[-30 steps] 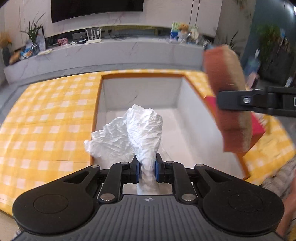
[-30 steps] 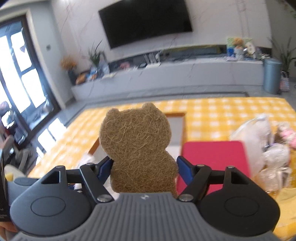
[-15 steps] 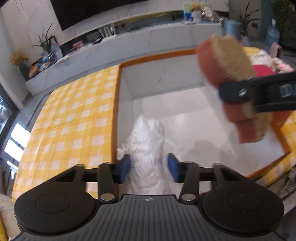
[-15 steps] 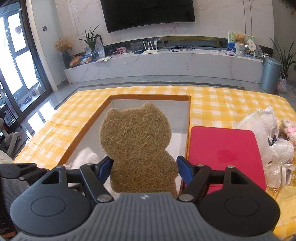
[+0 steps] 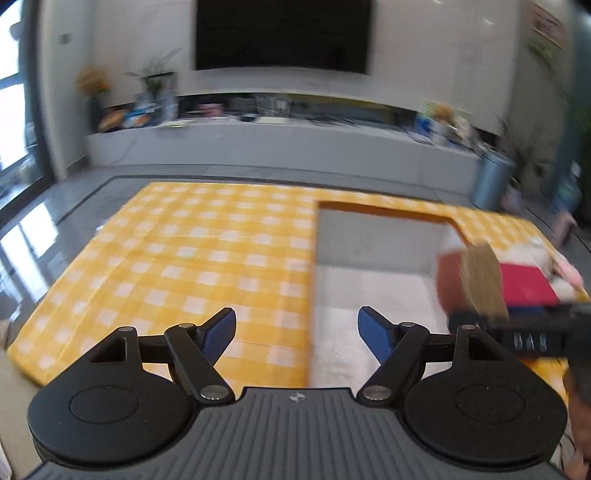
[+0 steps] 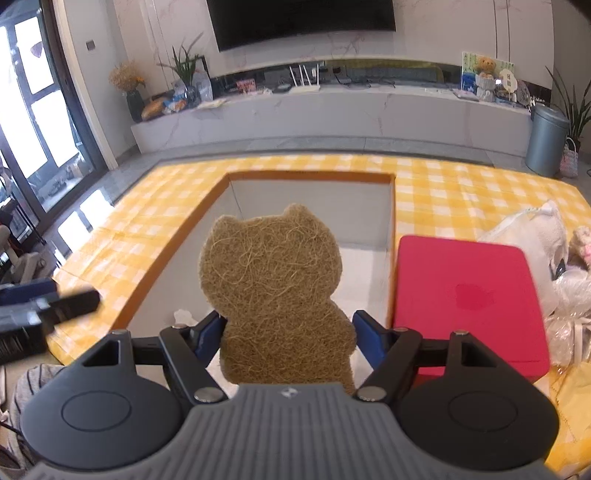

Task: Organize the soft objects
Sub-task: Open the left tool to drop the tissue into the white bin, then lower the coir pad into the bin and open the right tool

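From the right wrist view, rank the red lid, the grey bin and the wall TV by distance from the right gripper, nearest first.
1. Red lid: on the checked cloth, just right of the right gripper.
2. Grey bin: on the floor, far right, beyond the cloth.
3. Wall TV: top centre, on the back wall, farthest.

Big dark TV on a pale marble wall, w/ a long low white media bench under it full of clutter, plants and dried flowers. Grey glossy floor, tall windows on the left w/ daylight coming in, grey bin on the right.
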{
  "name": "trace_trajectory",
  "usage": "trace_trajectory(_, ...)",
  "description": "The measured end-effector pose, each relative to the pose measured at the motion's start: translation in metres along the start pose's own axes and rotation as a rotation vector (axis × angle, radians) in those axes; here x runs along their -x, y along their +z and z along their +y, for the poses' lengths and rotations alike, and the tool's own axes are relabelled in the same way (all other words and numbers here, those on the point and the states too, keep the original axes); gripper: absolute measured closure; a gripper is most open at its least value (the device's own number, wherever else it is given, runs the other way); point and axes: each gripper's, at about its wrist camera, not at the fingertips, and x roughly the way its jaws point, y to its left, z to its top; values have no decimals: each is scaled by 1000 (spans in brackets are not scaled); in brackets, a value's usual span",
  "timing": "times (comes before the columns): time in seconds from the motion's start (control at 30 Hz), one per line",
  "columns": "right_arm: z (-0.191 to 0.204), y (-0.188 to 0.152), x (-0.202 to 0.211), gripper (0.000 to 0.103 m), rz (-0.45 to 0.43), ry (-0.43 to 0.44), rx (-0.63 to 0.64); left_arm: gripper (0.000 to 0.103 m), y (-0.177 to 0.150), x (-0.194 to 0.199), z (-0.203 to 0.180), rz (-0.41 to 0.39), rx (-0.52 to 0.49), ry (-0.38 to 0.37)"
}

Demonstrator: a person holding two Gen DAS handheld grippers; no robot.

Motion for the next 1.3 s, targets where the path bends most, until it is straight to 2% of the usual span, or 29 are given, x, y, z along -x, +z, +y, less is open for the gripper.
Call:
trace_trajectory(0.07, 6, -1, -9, 30, 27, 24, -11, 14, 0, -8, 2, 17, -5, 40)
trace_trajectory(0.17, 17, -3, -24, 30, 66, 69, -38, 14, -2, -15, 0, 41, -14, 58)
trace_trajectory(0.33, 31, -9, -44, 30, 94, 88, -121, 14, -4, -15, 2, 51, -10, 43)
trace_trajectory(0.43, 29, -12, -54, 30, 137, 105, -214, 14, -7, -13, 5, 49, -9, 48)
trace_trajectory(0.53, 29, -14, -64, 28, 189, 100, -243, 14, -8, -15, 8, 58, -5, 34)
trace_trajectory(0.57, 29, -15, -68, 27, 210, 88, -238, 14, -8, -15, 9, 59, -4, 35)
trace_trajectory(0.67, 31, -16, -73, 14, 257, 99, -216, 14, -8, -13, 11, 50, -5, 48)
trace_trajectory(0.7, 32, -16, -72, 9, 253, 108, -200, 14, -8, -12, 11, 50, -5, 50)
trace_trajectory(0.8, 39, -12, -66, 3, 233, 70, -127, 14, -7, -10, 13, 54, 8, 47)
trace_trajectory(0.97, 45, -15, -55, 3, 166, 15, -44, 14, -6, -2, 11, 36, -9, 100)
trace_trajectory(1.3, 48, -10, -20, 3, -70, -26, 125, 14, -2, 12, 2, -4, -24, 158)
